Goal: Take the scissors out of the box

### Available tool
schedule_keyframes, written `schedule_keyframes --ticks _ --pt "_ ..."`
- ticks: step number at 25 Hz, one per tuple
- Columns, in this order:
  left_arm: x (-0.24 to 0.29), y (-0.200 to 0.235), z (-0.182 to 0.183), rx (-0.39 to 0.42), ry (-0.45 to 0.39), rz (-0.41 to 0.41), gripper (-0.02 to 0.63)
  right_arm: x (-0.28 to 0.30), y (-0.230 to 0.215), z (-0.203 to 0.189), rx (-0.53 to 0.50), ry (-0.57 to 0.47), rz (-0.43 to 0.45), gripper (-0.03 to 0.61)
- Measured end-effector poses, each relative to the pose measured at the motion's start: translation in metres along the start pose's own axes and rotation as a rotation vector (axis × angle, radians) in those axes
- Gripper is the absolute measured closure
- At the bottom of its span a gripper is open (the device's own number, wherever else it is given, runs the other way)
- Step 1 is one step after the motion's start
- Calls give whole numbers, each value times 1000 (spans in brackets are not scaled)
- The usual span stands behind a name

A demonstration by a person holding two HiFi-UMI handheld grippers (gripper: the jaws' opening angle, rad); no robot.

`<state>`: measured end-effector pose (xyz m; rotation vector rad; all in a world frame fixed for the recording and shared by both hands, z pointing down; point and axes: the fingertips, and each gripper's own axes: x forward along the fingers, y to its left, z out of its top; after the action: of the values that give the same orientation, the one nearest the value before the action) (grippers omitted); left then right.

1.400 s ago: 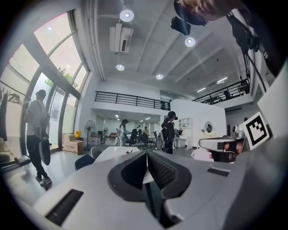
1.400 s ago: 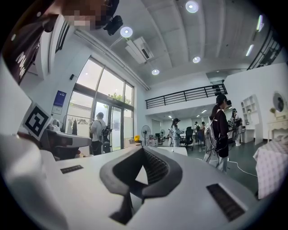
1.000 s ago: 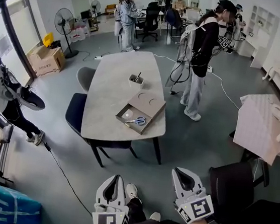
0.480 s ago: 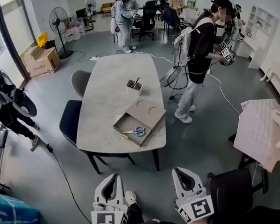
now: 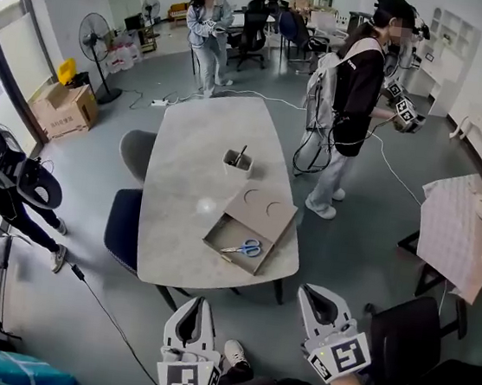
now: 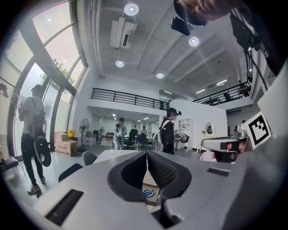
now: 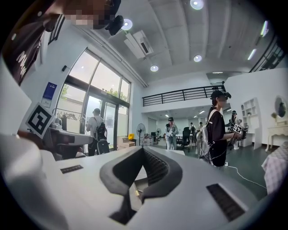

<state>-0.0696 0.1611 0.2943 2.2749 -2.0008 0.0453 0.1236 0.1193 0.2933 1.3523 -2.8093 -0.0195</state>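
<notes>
Scissors — flat in open box on counter, untouched. Left gripper, right gripper: fingers together, empty, well short of counter. Step: approach. Next — close in, part fingers over scissors.

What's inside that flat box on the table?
Blue-handled scissors lie in the open box. A small thing by its near wall is too tiny to name. Anything under the lid beside it is covered.
</notes>
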Motion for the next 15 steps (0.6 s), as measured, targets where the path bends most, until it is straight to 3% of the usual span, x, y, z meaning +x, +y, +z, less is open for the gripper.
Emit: schedule_keyframes --ticks 15 --pt "79 68 6 -6 27 -62 597 91 -14 -17 17 39 -83 583"
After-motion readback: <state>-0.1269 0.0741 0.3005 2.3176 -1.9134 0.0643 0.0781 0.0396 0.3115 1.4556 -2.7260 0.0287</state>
